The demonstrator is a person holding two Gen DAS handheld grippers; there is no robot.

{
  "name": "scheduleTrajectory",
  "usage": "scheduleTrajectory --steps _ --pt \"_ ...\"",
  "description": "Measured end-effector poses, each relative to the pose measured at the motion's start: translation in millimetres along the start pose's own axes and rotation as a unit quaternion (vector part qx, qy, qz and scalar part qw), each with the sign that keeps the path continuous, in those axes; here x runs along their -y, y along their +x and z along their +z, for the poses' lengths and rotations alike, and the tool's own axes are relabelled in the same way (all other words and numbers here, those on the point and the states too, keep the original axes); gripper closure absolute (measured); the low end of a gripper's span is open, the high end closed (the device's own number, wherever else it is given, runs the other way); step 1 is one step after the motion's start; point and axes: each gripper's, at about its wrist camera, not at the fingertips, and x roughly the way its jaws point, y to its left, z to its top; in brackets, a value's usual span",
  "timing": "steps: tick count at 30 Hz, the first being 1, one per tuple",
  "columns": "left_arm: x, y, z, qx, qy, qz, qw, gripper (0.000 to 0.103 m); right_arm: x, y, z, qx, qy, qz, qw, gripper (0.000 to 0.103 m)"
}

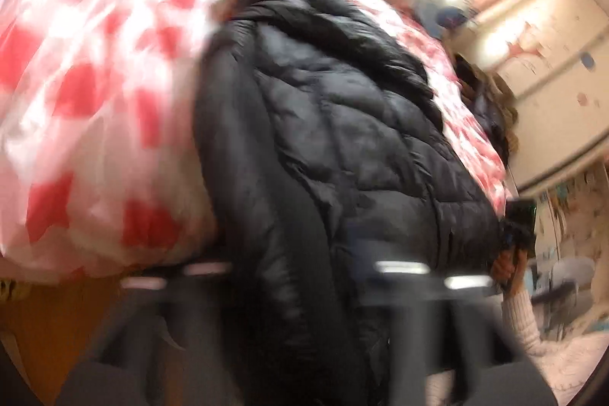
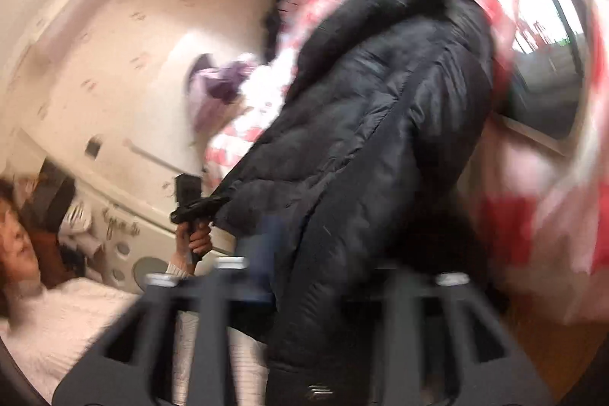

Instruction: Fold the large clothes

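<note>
A black quilted puffer jacket lies lengthwise on a bed with a red-and-white checked cover, and its near end hangs over the bed's edge. My left gripper straddles that end, fingers spread wide with jacket between them and not pinched. The right wrist view shows the left gripper in a hand at the jacket's corner. My right gripper is shut on a thick fold of the jacket. It also shows in the left wrist view as the right gripper at the jacket's other edge. Both views are blurred.
A person in a white knit sweater stands at the bed's near side. Purple clothes lie on the checked cover beyond the jacket. A window is at the far side, cream cupboards to the right, orange wood below the bed's edge.
</note>
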Motion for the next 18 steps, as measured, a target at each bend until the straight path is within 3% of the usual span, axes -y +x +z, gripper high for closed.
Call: scheduleTrajectory --steps 1,3,4,5,6,8,10,11,13,15,16,18 --pt "-14 0 0 0.024 -0.031 0.004 0.9992 0.008 12 -6 -2 0.004 0.013 0.02 1.0 0.046" --pt "-38 4 0 0.014 -0.083 -0.017 0.9963 0.008 14 -5 -1 0.016 0.011 0.028 0.999 0.047" --pt "-42 10 -2 0.002 -0.094 -0.017 0.9954 0.008 12 -5 0 0.019 0.005 0.027 0.999 0.052" --pt "-41 17 -5 -0.013 -0.095 -0.017 0.9953 0.008 8 -2 0 0.017 -0.004 0.03 0.999 0.068" --pt "-36 21 -8 -0.015 -0.083 -0.025 0.9961 0.009 3 1 -1 0.014 -0.017 0.025 0.999 0.077" --pt "-29 24 -15 -0.018 -0.064 -0.04 0.997 0.03 -6 3 -4 0.022 -0.036 0.015 0.999 0.09" --pt "-24 19 -15 -0.007 -0.06 -0.058 0.9965 0.081 -13 -2 -9 0.039 -0.05 0.029 0.998 0.093" --pt "-20 10 -19 0.004 -0.049 -0.059 0.9971 0.088 -19 -4 -12 0.045 -0.058 0.039 0.997 0.093" --pt "-3 -6 -23 0.02 -0.014 -0.046 0.9987 0.092 -32 -11 -20 0.061 -0.078 0.078 0.992 0.093" --pt "14 -21 -29 0.035 0.021 -0.068 0.9968 0.092 -36 -22 -27 0.074 -0.087 0.111 0.987 0.093" --pt "16 -22 -32 0.027 0.031 -0.063 0.9972 0.091 -33 -26 -29 0.077 -0.082 0.116 0.987 0.093" --pt "5 -12 -37 0.001 0.025 -0.052 0.9983 0.077 -11 -27 -33 0.067 -0.04 0.09 0.993 0.088"
